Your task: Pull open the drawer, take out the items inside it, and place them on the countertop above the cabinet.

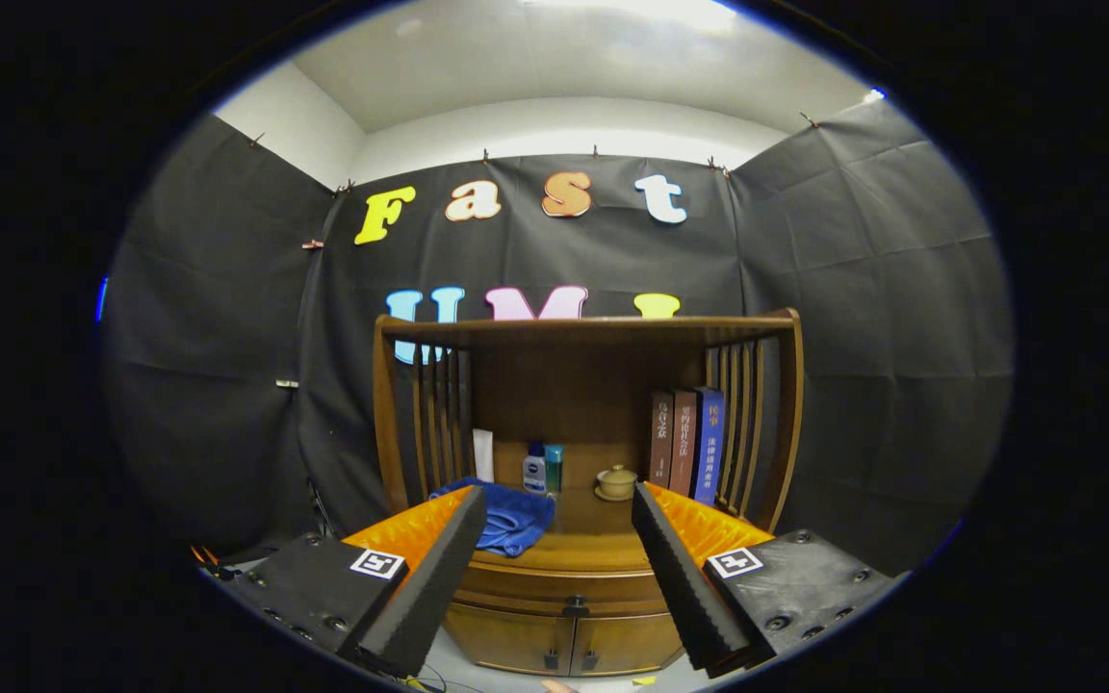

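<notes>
With its fingers [559, 568] spread wide and empty, the gripper faces the shut drawer [564, 584] at lower centre, whose small dark knob [575, 606], seemingly, needs grasping next.

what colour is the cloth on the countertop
Blue cloth, clearest in the gripper view.

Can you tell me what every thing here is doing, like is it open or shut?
tongs: open, holding nothing
drawer: shut
cabinet doors: shut
blue cloth: crumpled on the countertop
lidded pot: lid on
books: upright
two bottles: upright
</notes>
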Demonstrator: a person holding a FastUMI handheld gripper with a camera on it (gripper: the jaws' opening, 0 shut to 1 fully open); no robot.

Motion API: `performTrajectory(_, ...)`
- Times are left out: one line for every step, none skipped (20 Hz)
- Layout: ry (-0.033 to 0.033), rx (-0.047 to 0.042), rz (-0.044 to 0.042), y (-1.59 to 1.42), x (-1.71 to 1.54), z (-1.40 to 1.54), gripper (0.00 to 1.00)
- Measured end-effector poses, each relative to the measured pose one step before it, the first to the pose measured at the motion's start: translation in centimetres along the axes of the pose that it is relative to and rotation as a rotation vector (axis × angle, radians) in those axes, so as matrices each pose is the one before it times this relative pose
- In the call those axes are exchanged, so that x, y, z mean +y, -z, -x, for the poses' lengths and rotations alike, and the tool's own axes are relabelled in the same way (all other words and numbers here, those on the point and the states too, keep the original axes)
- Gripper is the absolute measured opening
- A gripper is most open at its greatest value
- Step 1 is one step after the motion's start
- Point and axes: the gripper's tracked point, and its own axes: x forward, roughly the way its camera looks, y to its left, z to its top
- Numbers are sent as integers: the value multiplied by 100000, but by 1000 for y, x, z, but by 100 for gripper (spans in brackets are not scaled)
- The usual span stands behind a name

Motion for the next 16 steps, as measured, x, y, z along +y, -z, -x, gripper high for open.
performTrajectory(96, 2500, -264, 1189, 12, -409, 98)
performTrajectory(194, 2328, -100, 1287, 67, -505, 98)
performTrajectory(340, 2209, -99, 1260, -111, -482, 99)
performTrajectory(243, 1951, -318, 1176, -36, -616, 99)
performTrajectory(-88, 1756, -364, 1123, 24, -547, 99)
performTrajectory(123, 1587, -183, 1119, 30, -719, 99)
performTrajectory(288, 1546, 131, 1118, -114, -631, 99)
performTrajectory(253, 1771, 233, 1152, -139, -840, 99)
performTrajectory(140, 1954, 235, 1112, -63, -768, 99)
performTrajectory(156, 2021, 99, 1128, -141, -867, 99)
performTrajectory(385, 2019, -77, 998, -193, -878, 99)
performTrajectory(10, 2104, -546, 1100, -93, -862, 99)
performTrajectory(7, 2705, -758, 1213, -81, -825, 99)
performTrajectory(-137, 2919, -920, 1342, -115, -873, 99)
performTrajectory(571, 2597, -388, 1164, -261, -795, 99)
performTrajectory(110, 2727, -366, 1170, -177, -872, 99)
